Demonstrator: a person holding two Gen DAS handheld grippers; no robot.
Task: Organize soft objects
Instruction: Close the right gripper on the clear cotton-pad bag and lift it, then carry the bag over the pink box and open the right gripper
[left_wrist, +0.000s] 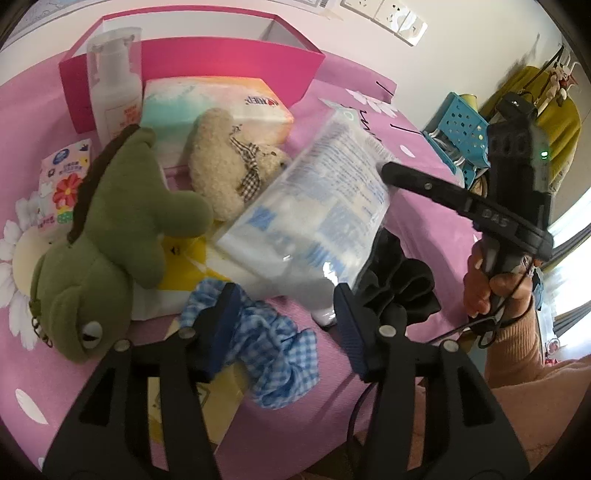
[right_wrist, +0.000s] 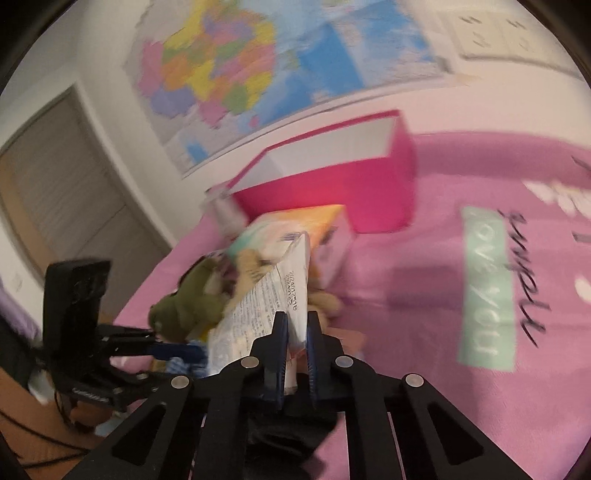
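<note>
My right gripper (right_wrist: 293, 332) is clamped on the edge of the clear plastic packet (left_wrist: 317, 206), lifted tilted over the plush pile on the pink cloth (left_wrist: 424, 229); my left gripper (left_wrist: 284, 314) hangs part-open above the blue gingham scrunchie (left_wrist: 273, 354), gripping nothing.

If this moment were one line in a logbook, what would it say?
right gripper: shut on clear plastic pack, lifted | left gripper: open above blue checked scrunchie | pink box: behind
</note>
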